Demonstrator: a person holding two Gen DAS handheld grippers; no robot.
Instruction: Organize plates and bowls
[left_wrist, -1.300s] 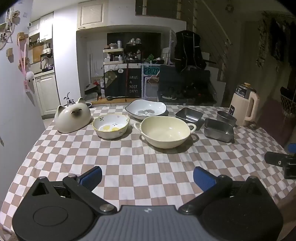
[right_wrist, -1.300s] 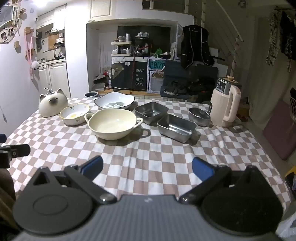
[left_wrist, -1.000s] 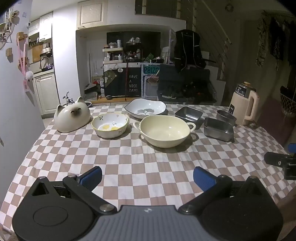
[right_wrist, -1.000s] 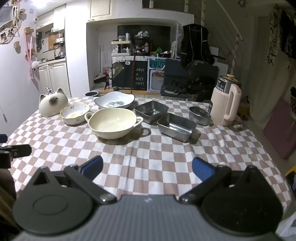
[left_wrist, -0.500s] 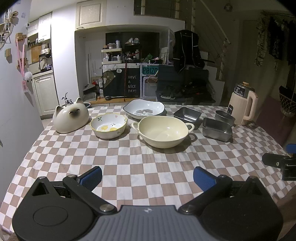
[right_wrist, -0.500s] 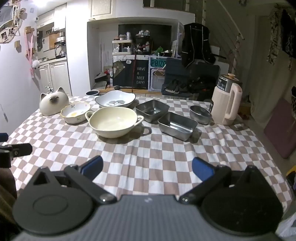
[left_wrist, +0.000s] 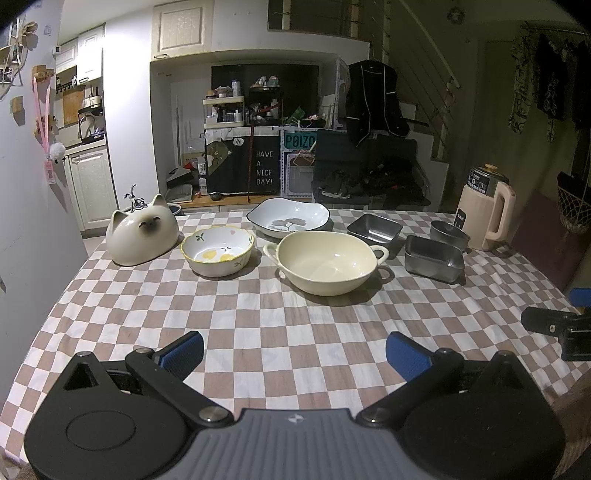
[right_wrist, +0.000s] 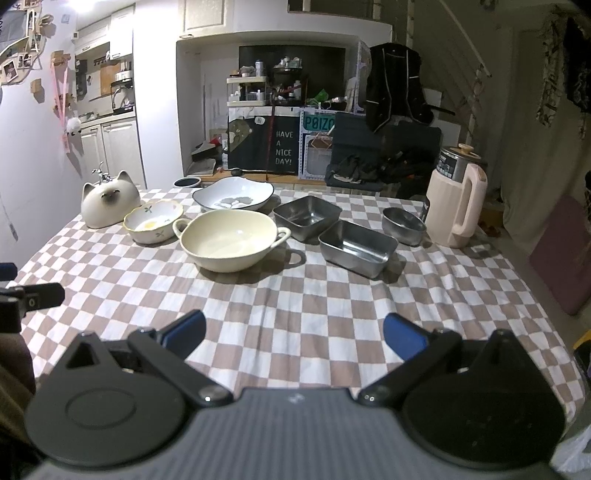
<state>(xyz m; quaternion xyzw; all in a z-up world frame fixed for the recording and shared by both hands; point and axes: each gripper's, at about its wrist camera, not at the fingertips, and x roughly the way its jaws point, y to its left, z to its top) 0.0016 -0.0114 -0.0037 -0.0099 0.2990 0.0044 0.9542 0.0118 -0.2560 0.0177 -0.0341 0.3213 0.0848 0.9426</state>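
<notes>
A cream two-handled bowl (left_wrist: 325, 262) (right_wrist: 229, 239) stands mid-table. Left of it is a small flowered bowl (left_wrist: 218, 250) (right_wrist: 153, 221). Behind is a white dish with a dark rim (left_wrist: 288, 221) (right_wrist: 233, 197). To the right are two square steel trays (left_wrist: 373, 227) (left_wrist: 433, 258) (right_wrist: 307, 216) (right_wrist: 357, 247) and a round steel bowl (left_wrist: 448, 233) (right_wrist: 403, 225). My left gripper (left_wrist: 294, 355) and right gripper (right_wrist: 294, 334) are open and empty above the near table edge, well short of the dishes.
A cat-shaped ceramic lid (left_wrist: 141, 235) (right_wrist: 109, 202) sits at the far left of the checkered tablecloth (left_wrist: 280, 325). A pink jug (left_wrist: 485, 214) (right_wrist: 456, 204) stands at the far right. The other gripper shows at each view's edge (left_wrist: 557, 326) (right_wrist: 26, 299).
Both grippers have stayed open and nearly still; the views have shifted only slightly, with the dishes in the same places.
</notes>
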